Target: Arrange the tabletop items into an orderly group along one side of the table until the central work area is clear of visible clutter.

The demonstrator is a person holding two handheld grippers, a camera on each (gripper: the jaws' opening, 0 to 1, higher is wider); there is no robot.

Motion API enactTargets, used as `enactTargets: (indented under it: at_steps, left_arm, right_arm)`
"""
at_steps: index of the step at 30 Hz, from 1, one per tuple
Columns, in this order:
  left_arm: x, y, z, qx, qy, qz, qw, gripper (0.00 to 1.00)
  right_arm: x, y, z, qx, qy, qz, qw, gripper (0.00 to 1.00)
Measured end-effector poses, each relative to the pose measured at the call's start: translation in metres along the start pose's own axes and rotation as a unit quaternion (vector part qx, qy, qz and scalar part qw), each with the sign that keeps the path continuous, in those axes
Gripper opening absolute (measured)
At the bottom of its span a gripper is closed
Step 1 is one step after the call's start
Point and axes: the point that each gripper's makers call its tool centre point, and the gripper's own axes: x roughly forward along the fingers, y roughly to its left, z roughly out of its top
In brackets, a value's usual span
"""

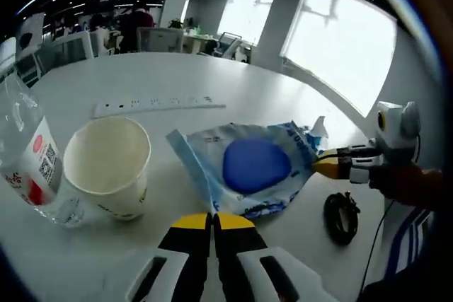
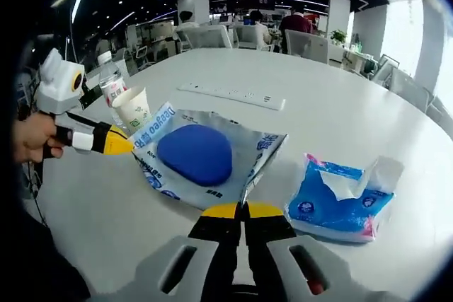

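A flat silver-and-blue packet (image 1: 255, 167) with a blue oval pad in its middle lies on the white table (image 1: 233, 83). My left gripper (image 1: 212, 218) is shut on the packet's near edge. My right gripper (image 1: 327, 167) reaches in from the right with its yellow tip on the packet's far corner. In the right gripper view the packet (image 2: 202, 157) lies just beyond my right gripper (image 2: 243, 210), which is shut on its near corner. The left gripper (image 2: 120, 143) pinches the packet's left edge there.
A paper cup (image 1: 110, 164) and a plastic bottle (image 1: 25, 153) stand left of the packet. A white power strip (image 1: 159, 106) lies behind it. A black ring-shaped item (image 1: 342, 217) lies near the right gripper. A blue tissue pack (image 2: 340, 199) lies right of the packet.
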Motion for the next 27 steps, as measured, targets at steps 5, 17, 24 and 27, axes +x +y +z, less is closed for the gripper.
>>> enactTargets:
  at_steps: [5, 17, 24, 27]
  left_arm:
    - [0.005, 0.006, -0.001, -0.004, 0.001, 0.01, 0.9999, 0.0]
    - [0.01, 0.011, -0.005, -0.012, 0.008, 0.013, 0.9998, 0.02]
    - [0.006, 0.01, -0.012, 0.01, 0.028, 0.015, 0.9995, 0.11]
    - [0.002, 0.011, -0.013, 0.006, 0.028, 0.016, 0.9995, 0.13]
  right_arm:
    - [0.011, -0.001, -0.002, 0.0, 0.008, 0.006, 1.0, 0.0]
    - [0.019, -0.003, -0.012, -0.012, 0.031, 0.011, 0.9994, 0.01]
    - [0.014, -0.006, -0.013, 0.007, 0.031, 0.003, 0.9995, 0.04]
    - [0.011, -0.008, -0.015, -0.001, 0.031, -0.003, 0.9995, 0.06]
